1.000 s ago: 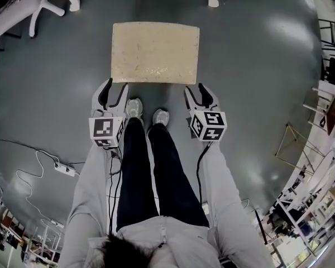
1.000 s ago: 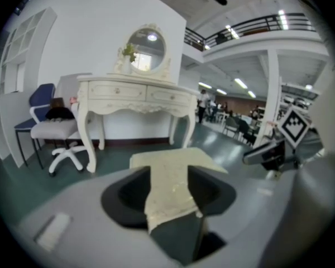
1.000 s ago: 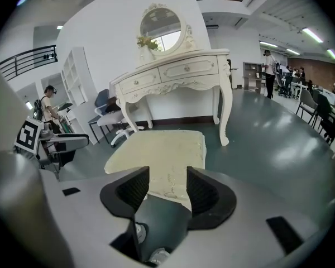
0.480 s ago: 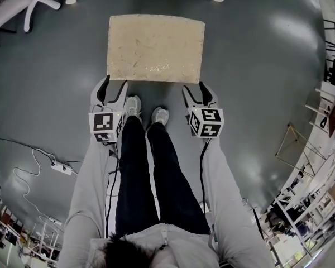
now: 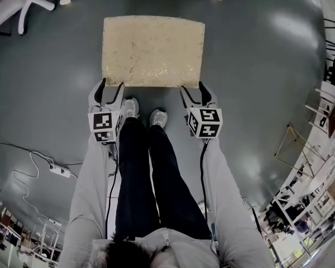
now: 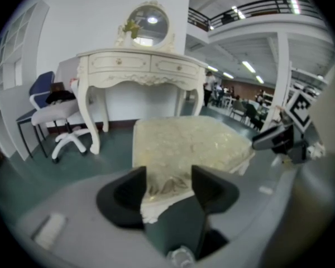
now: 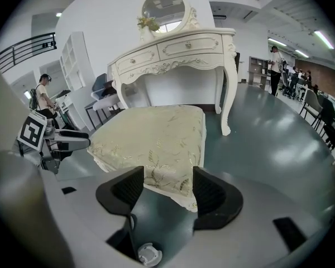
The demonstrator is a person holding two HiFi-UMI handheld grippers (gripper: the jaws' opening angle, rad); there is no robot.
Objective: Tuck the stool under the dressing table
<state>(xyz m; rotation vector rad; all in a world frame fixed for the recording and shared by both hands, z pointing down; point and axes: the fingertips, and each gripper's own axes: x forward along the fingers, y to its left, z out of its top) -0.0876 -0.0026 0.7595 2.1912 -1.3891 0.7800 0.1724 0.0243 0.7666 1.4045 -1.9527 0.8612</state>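
Two near stool (image 5: 152,49) corners between spread fingers (image 6: 124,196)

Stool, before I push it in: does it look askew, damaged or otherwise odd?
Nothing stands out. The stool stands upright and undamaged, squarely before the dressing table, just not yet tucked under it.

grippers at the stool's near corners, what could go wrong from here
On the left gripper and right gripper the jaws have just been opening, a corner of the stool between each, unclamped; they may catch only fabric and slip. Pushed unevenly, the stool could skew into a dressing table leg.
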